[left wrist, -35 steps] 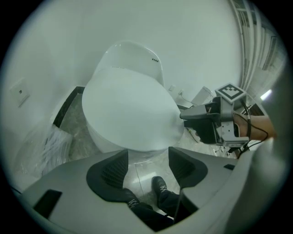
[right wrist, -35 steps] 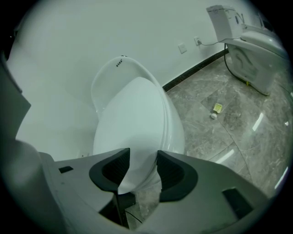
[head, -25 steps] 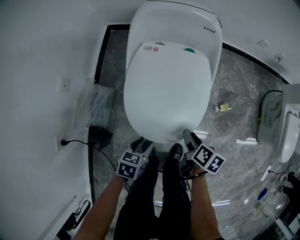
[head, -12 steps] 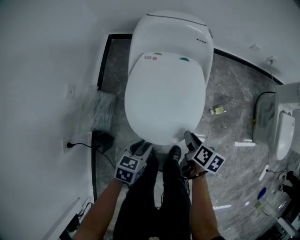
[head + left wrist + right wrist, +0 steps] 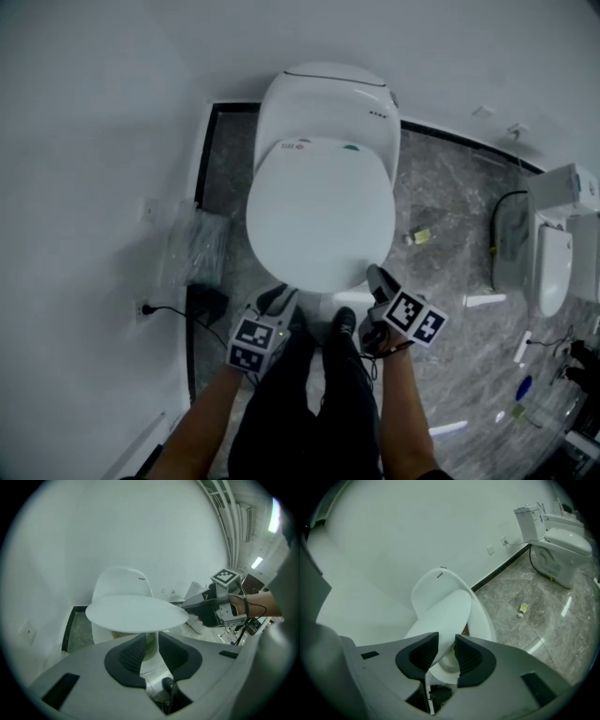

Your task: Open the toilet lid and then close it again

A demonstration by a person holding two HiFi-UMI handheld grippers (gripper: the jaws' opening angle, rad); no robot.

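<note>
Toilet lid stood a little raised at its near edge, with a gap showing under it. It stretched away ahead of both tools toward its hinge at the far end. Our right hand-held gripper was closing on the lid's near rim, which filled the space between its pads. Our left hand-held gripper was closing too, yet nothing sat between its pads. The rim lay across and just above its tips, so we judged it propped the lid from beneath rather than clamped it.

That prop worried us most: the glossy rim could slide off the left tips, throwing the whole weight on the right grip. If that grip then slipped, the lid would drop and slam. Raising the two sides unevenly could also twist the hinge.

A small red sticker and a green mark sat at the lid's far end, well beyond both tools, too small for us to read. Each marker cube bore only black-and-white squares.
</note>
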